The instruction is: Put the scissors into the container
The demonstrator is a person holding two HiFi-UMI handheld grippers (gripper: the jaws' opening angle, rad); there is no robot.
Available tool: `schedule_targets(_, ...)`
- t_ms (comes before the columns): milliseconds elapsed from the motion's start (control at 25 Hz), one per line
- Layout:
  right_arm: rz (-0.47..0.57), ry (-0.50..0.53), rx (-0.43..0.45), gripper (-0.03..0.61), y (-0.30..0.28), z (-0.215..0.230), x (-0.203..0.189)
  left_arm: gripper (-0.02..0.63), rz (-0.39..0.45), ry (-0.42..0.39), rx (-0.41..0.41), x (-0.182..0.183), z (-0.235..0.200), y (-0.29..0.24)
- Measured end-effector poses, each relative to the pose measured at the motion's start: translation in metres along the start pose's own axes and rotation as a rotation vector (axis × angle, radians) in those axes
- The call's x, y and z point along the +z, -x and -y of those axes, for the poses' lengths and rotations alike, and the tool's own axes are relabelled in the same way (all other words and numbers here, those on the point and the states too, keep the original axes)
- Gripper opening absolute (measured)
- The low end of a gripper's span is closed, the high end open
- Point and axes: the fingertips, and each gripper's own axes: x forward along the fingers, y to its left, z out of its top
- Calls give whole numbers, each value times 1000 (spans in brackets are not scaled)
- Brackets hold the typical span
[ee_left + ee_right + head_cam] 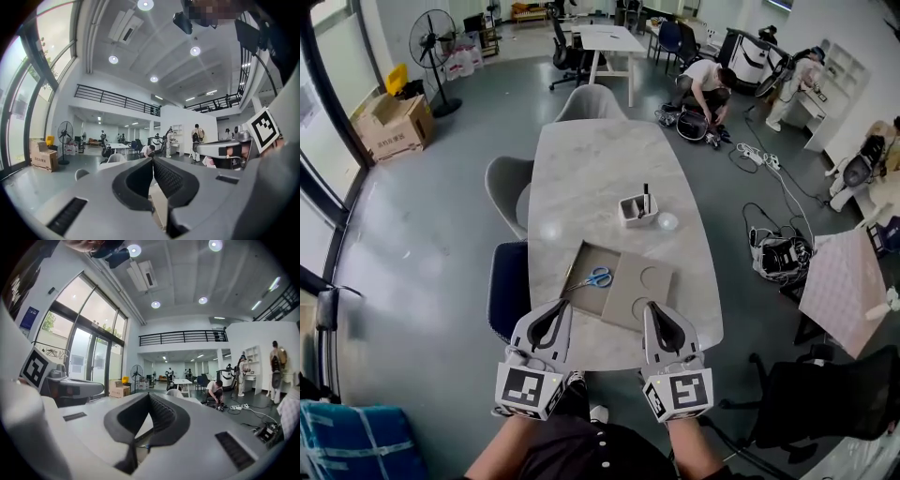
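Observation:
Blue-handled scissors (598, 277) lie in a shallow cardboard tray (628, 292) at the near end of the marble table (591, 169). A small white container (630, 215) with a dark stick-like item standing in it sits further out, near the table's middle. My left gripper (563, 304) hovers at the tray's near left corner, jaws shut and empty. My right gripper (649, 306) hangs over the tray's near right edge, also shut with nothing in it. The two gripper views look out level over the room, with the left gripper's (153, 159) and the right gripper's (149, 395) jaws pressed together; neither view shows the scissors.
A small clear bowl (667, 222) rests just right of the container. Grey chairs (506, 187) (586, 101) and a dark blue chair (506, 286) stand around the table. People work on the floor at the far right among cables. A fan and a cardboard box stand at the far left.

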Motion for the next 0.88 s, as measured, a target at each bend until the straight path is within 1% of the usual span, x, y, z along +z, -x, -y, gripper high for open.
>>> schedule_targets(160,35,-24,-56,-3,18,3,7,15,18,-3,7,6,5,17)
schedule_targets(400,73,-8,-100,-3,38,0,16,16,34,-5,13,12,12,33)
schedule_targets(720,86,-32,-98,-3,41,-6,20,15,46,-9,19,15,11,39)
schedule_targets(880,78,-24,-94,-3,40,-8,16,15,44,-7,21,11,11,39)
